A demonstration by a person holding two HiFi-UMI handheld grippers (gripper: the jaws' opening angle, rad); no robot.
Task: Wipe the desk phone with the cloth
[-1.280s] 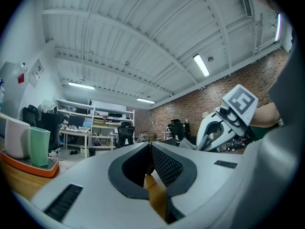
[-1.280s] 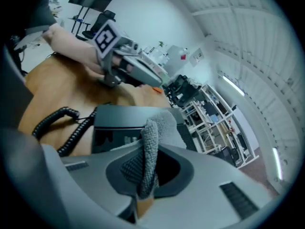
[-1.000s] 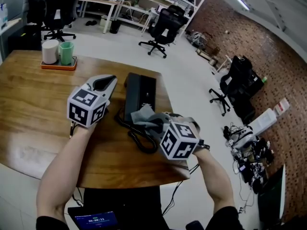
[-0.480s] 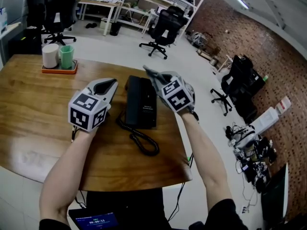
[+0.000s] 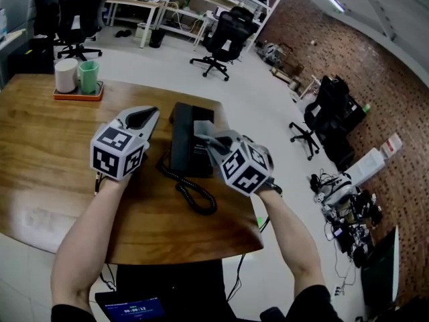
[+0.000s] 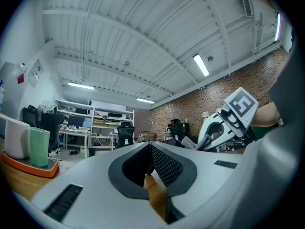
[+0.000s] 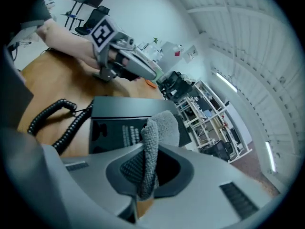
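Note:
A black desk phone [image 5: 184, 139] lies on the wooden table [image 5: 47, 173], with its coiled cord [image 5: 194, 193] trailing toward me. My right gripper [image 5: 216, 146] is shut on a grey cloth [image 5: 209, 139] and holds it over the phone's right side. In the right gripper view the cloth [image 7: 159, 128] sticks up between the jaws of that gripper [image 7: 144, 173], above the phone [image 7: 119, 120] and its keypad. My left gripper [image 5: 153, 115] hovers just left of the phone, shut and empty. Its closed jaws of the left gripper [image 6: 150, 149] hold nothing.
An orange tray [image 5: 77, 94] with a white cup and a green cup stands at the table's far left. The table's right edge runs close beside the phone. Office chairs [image 5: 224, 35] and desks stand on the floor beyond.
Over the last second the right gripper swept the cloth from the phone's near end to its far end, then came back toward me over its right side. The left gripper stayed put.

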